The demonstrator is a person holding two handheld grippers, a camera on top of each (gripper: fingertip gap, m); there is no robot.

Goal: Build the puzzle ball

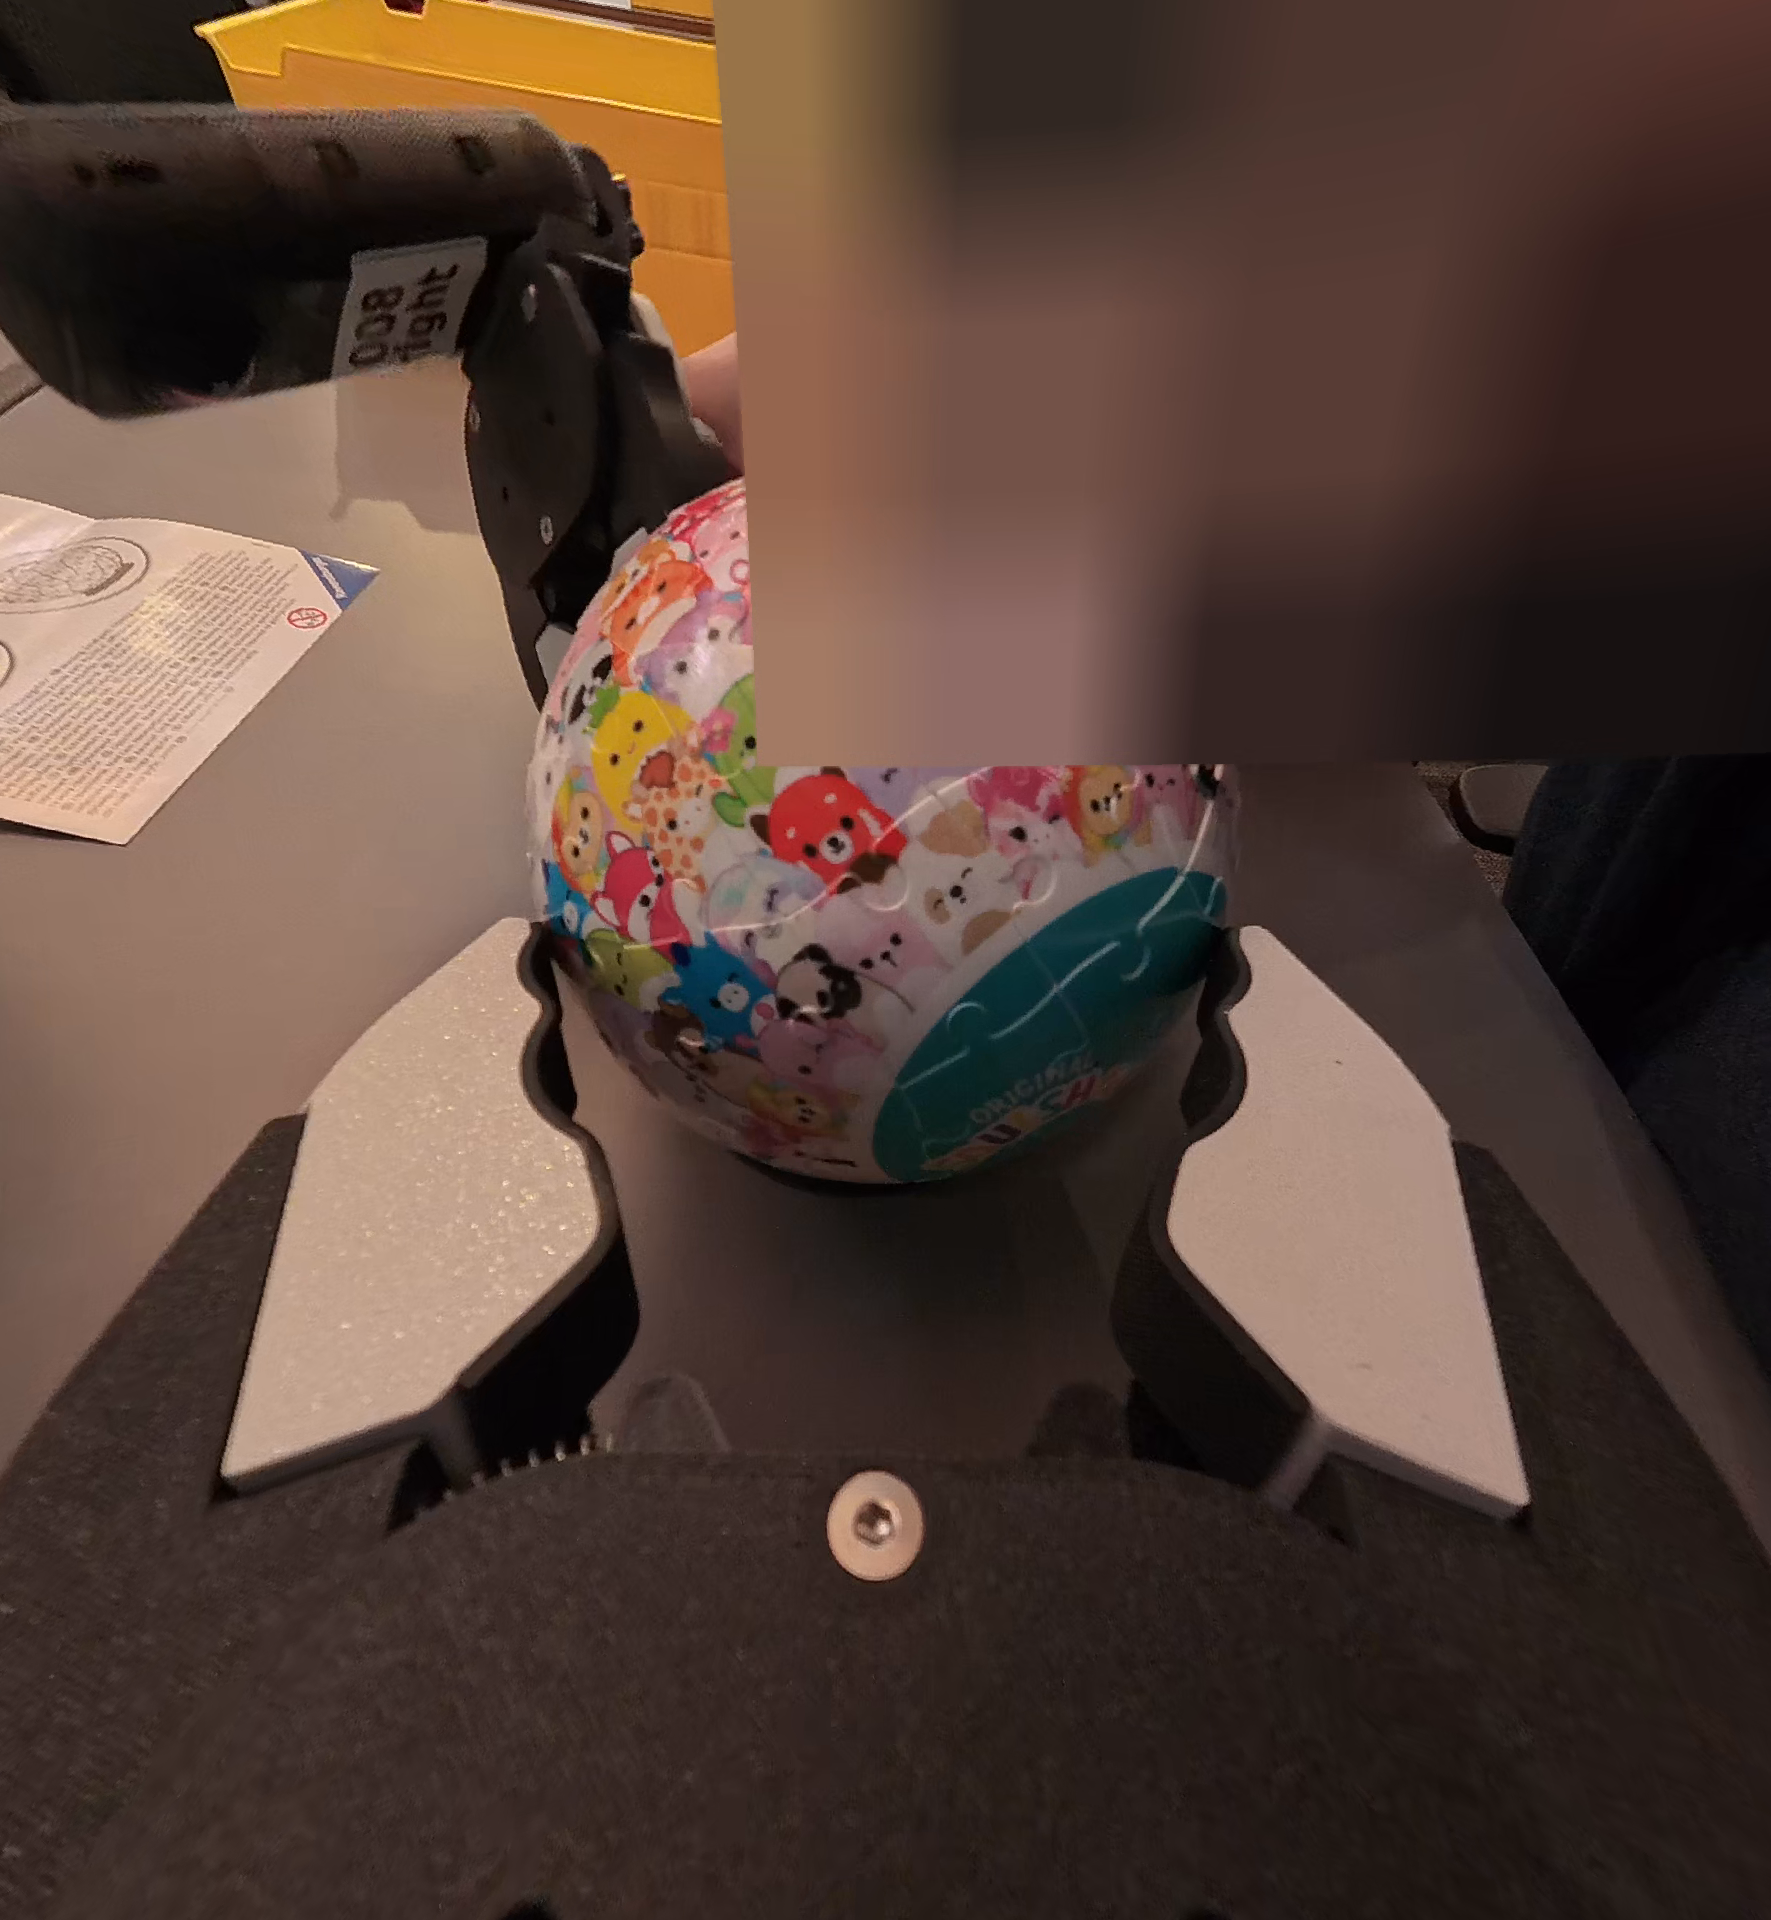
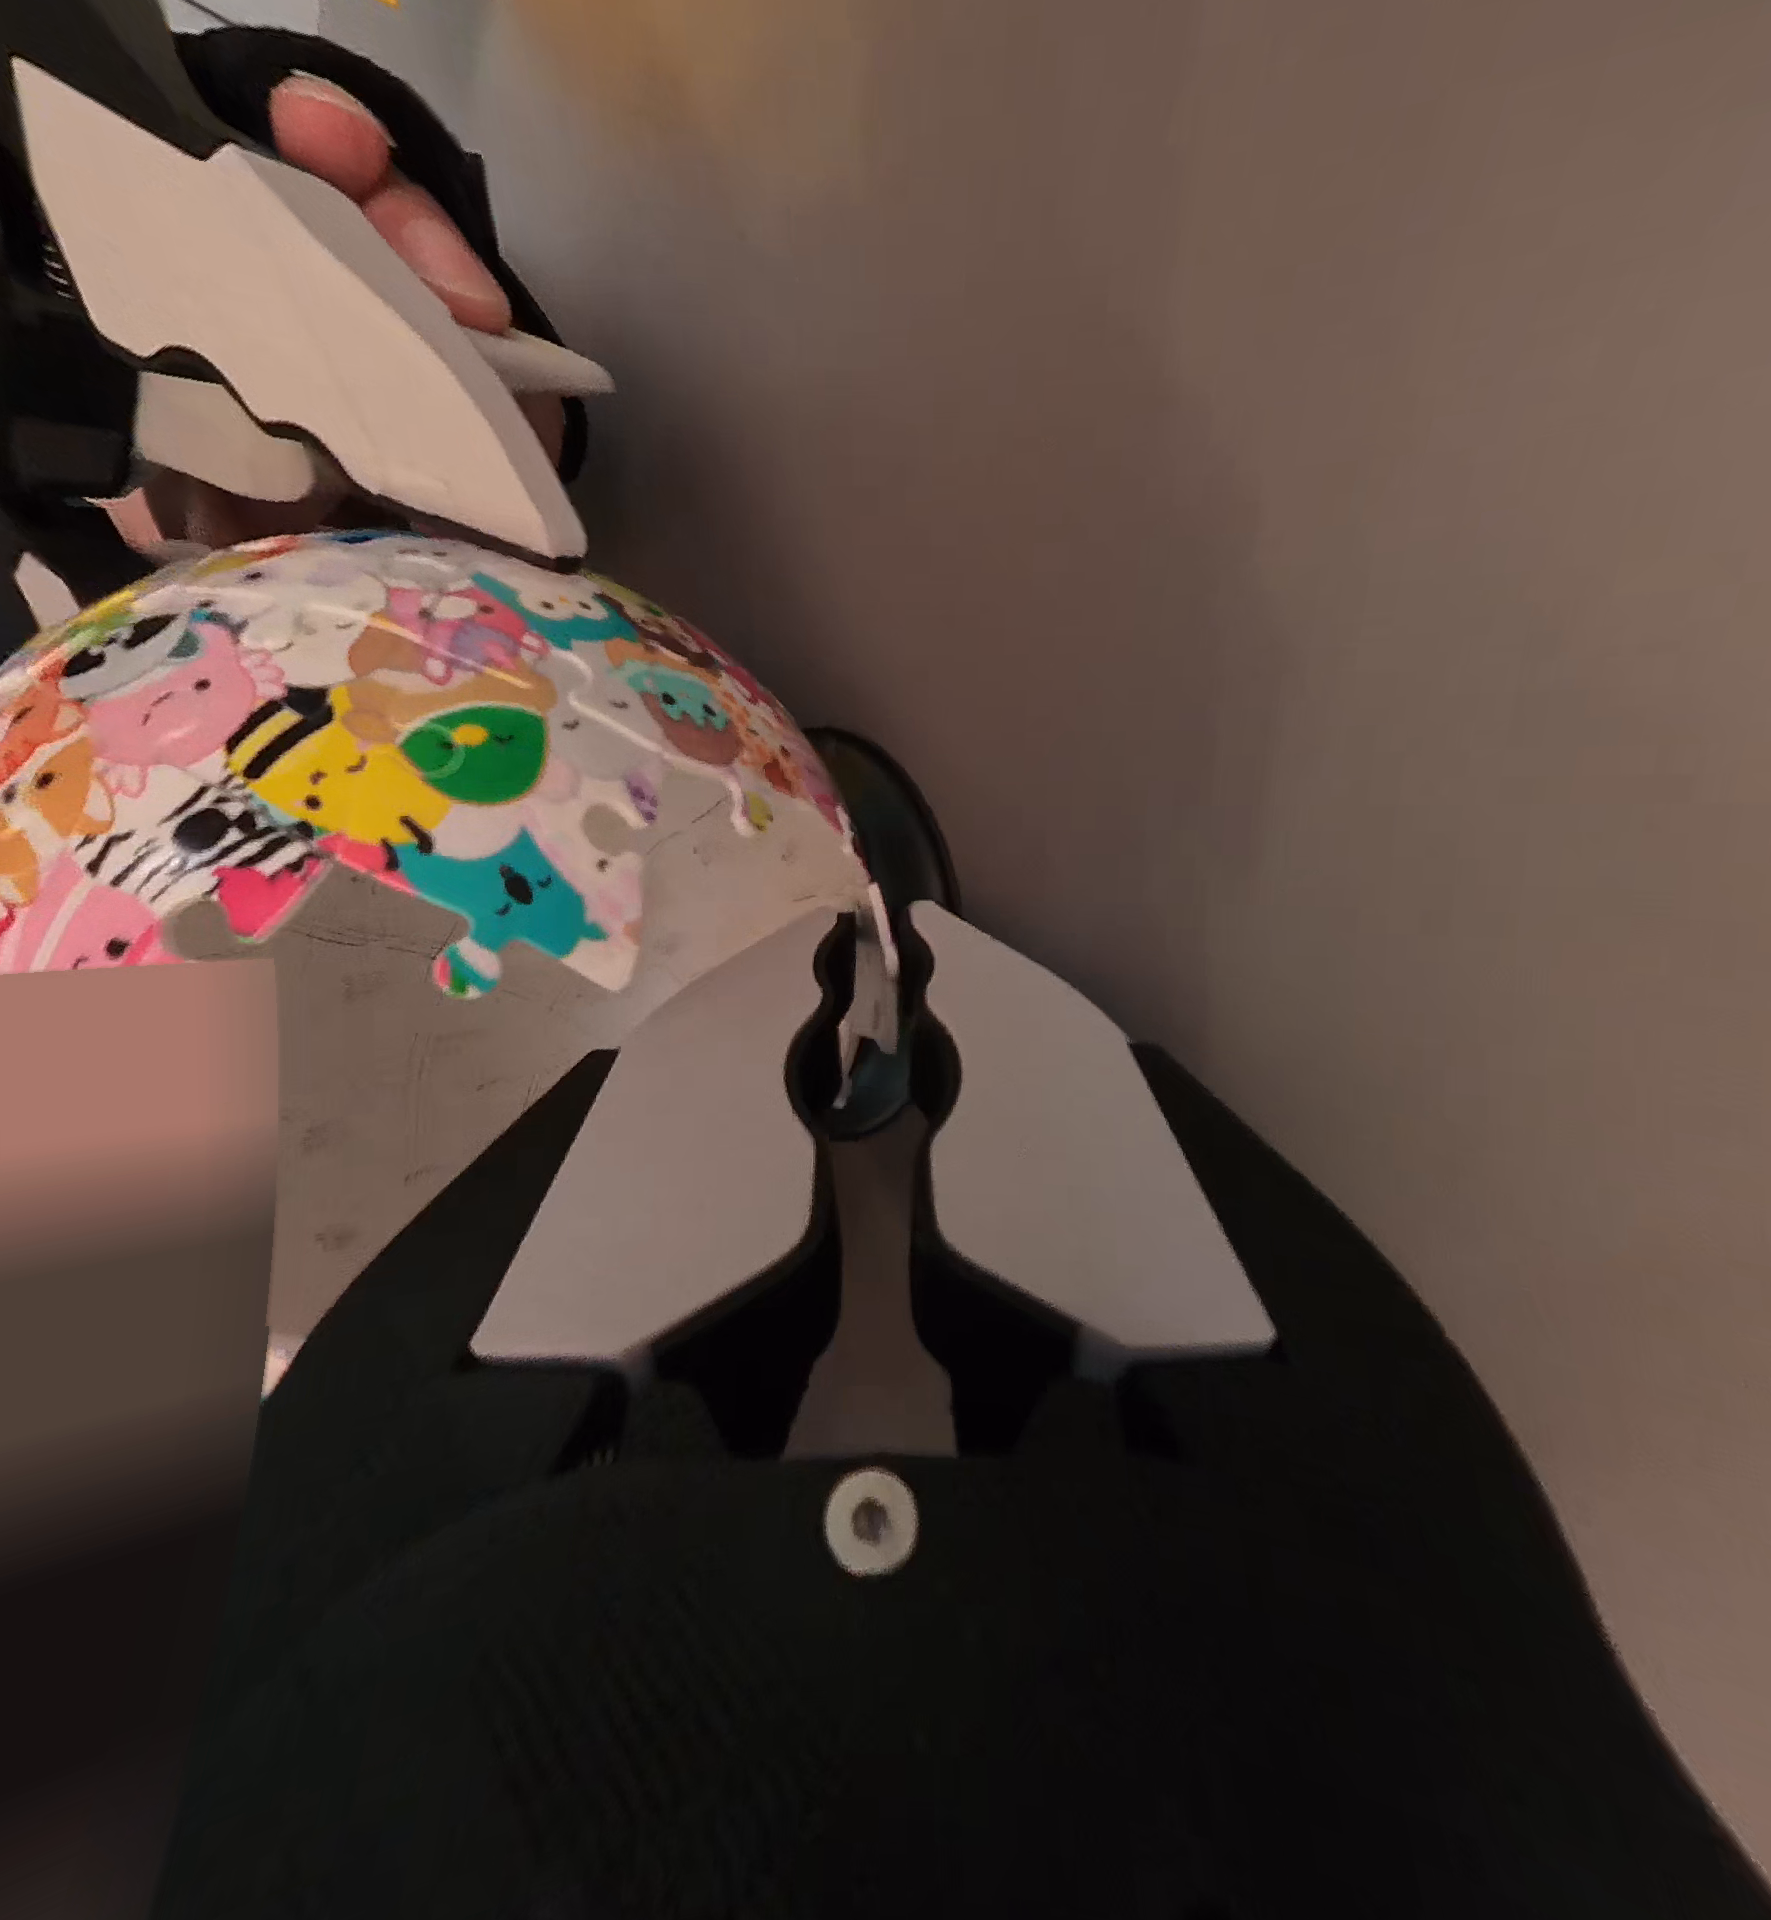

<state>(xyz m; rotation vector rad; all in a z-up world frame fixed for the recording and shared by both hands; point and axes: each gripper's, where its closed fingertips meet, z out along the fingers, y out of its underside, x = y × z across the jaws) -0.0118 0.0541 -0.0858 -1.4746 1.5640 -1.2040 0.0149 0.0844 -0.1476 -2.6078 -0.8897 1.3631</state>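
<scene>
— Where is the puzzle ball?

— Centre of the left wrist view, resting on the grey table between the two white fingers of the left gripper. Its jaws stand wide, one finger on each side of the ball and right against it; whether they press it or merely bracket it I cannot tell. The ball is one glossy curved shell of interlocked pieces printed with bright cartoon animals, with a teal round patch at its lower right.

— And the other tool?

— The right gripper, low centre in its own view, has its fingers nearly together, pinching one thin curved puzzle piece at the ball's open edge. There the shell shows a jagged rim and a dull grey inner face. Seen from the left wrist view, that gripper comes down on the ball's upper left side.

— Any containers?

— One yellow bin, upper left of the left view; what it holds is out of sight.

— Anything else?

— One printed paper leaflet lies flat on the table at the left edge. In the upper left of the right view, fingers of a person's hand in a black glove sit behind the left gripper's white fingers, one tip touching the ball's top.
</scene>
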